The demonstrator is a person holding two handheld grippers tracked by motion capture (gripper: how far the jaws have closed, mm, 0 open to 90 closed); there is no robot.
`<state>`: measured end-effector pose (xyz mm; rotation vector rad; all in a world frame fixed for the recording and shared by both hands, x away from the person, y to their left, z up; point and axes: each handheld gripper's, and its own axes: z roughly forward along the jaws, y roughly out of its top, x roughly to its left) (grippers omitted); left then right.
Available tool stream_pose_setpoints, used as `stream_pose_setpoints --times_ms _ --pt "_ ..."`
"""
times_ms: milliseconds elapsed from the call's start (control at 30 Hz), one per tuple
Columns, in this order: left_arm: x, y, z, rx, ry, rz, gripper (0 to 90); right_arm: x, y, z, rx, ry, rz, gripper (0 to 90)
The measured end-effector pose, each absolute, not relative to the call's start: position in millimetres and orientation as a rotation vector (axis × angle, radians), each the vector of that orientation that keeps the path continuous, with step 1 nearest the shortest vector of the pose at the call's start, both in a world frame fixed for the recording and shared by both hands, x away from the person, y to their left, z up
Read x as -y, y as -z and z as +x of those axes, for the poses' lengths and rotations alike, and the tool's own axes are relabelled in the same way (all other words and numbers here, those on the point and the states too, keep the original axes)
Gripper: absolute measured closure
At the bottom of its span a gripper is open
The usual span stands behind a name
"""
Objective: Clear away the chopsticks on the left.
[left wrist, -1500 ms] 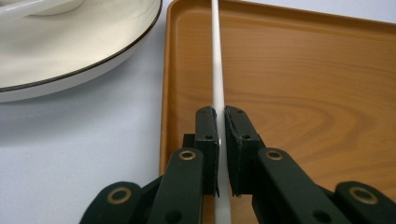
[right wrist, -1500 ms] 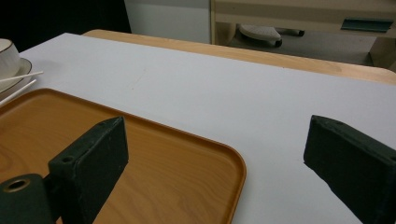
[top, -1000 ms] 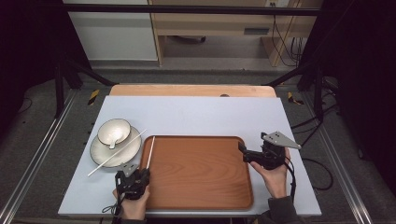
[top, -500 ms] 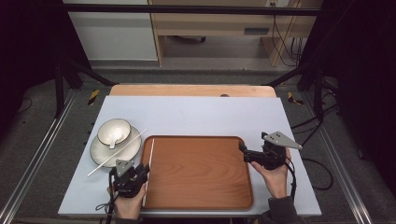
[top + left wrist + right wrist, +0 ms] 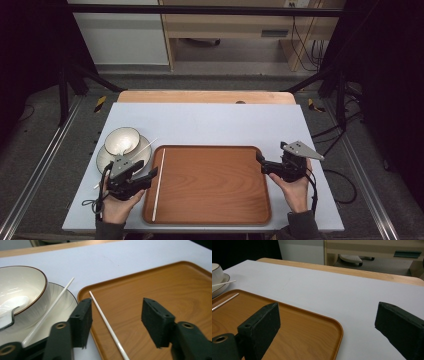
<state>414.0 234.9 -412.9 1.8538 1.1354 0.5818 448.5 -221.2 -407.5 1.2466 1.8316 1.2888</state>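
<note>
A brown wooden tray point(image 5: 215, 187) lies in the middle of the table. One white chopstick point(image 5: 159, 184) rests along the tray's left side. My left gripper point(image 5: 145, 172) hovers just above it; its jaws have just been opening, and the chopstick point(image 5: 105, 322) lies loose on the tray point(image 5: 162, 290) between them, untouched. A second chopstick point(image 5: 50, 312) leans across the plate point(image 5: 62, 307). My right gripper point(image 5: 262, 164) stands open over the tray's right edge, nothing between its fingers point(image 5: 262, 322).
Left of the tray, a white bowl point(image 5: 121, 140) with a brown rim sits on the plate point(image 5: 106, 159), a white spoon point(image 5: 10, 307) inside it. Bare grey tabletop point(image 5: 210, 122) stretches behind the tray. A wooden strip point(image 5: 205, 96) marks the far edge.
My left gripper has opened, let go of the chopstick on the tray, and lifted a little. The right gripper has stayed put.
</note>
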Motion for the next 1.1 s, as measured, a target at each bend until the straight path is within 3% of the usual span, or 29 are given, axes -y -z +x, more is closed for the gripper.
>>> stream_pose_setpoints --times_ms 500,1100 --pt "-270.5 427.5 419.6 -1.076 -0.557 1.967 29.5 221.5 406.3 447.7 -1.826 -1.296 1.247 6.5" --pt "-320.6 440.5 430.5 -1.167 -0.570 1.987 20.1 219.5 407.9 448.9 -1.845 -1.285 1.240 6.5"
